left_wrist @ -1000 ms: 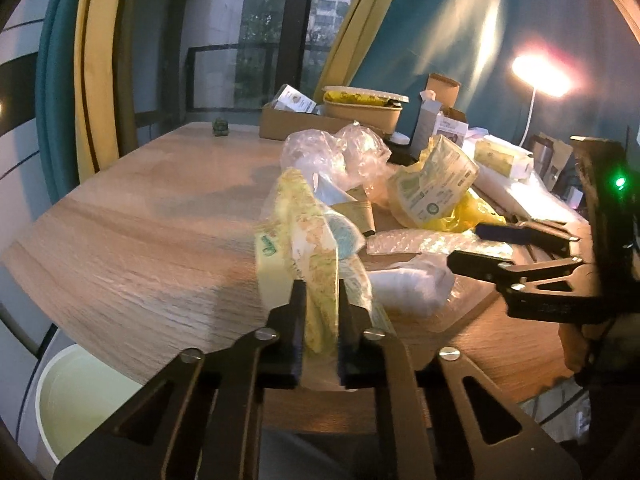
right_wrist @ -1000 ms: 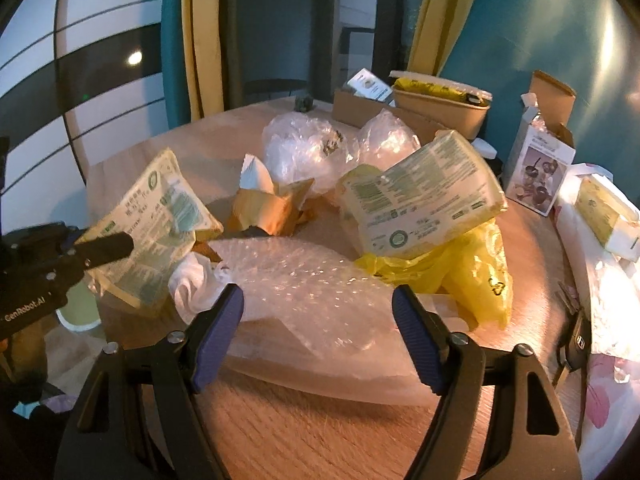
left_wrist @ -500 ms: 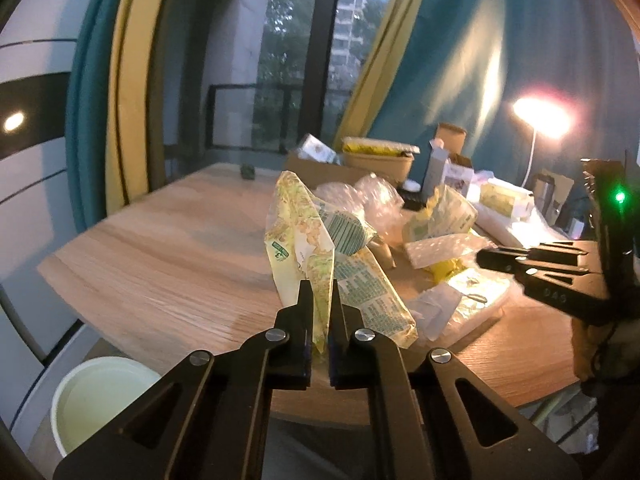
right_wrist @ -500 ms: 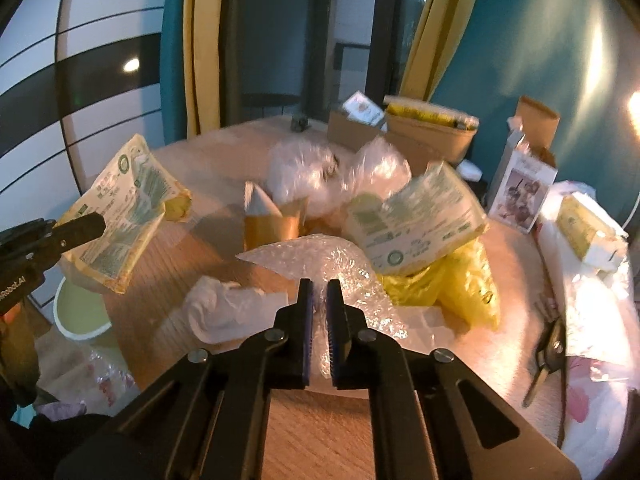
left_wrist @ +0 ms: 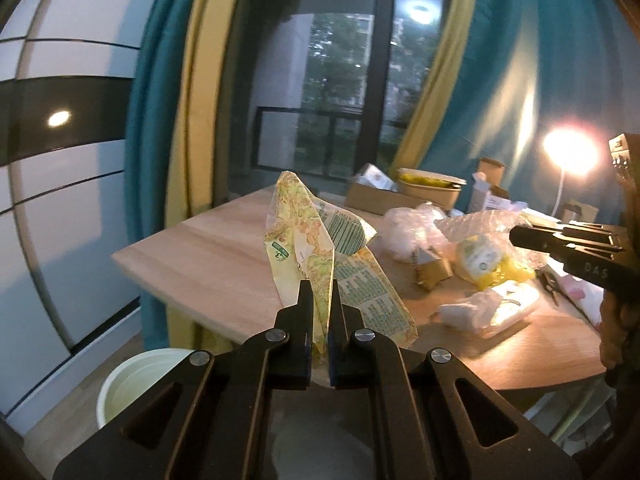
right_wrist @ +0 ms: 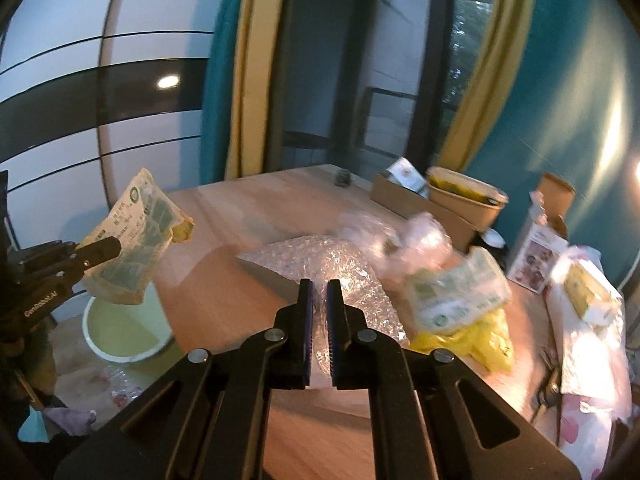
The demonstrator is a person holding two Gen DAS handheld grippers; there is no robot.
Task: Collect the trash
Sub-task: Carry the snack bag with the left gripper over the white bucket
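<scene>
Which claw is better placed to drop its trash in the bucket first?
Left. In the right wrist view the left claw holds the snack wrapper just above the bucket; the right claw grips bubble wrap over the table.

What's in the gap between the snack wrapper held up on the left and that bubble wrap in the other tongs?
Only bare wooden table, as the right wrist view shows. The snack wrapper hangs off the table's edge above a pale bin; the bubble wrap lifts over mid-table.

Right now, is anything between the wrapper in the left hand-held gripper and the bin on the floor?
Nothing visible. The left hand-held gripper holds the yellow-green wrapper off the table edge, above the pale bin. The bin's open mouth shows beneath the wrapper, with only air between them.
</scene>
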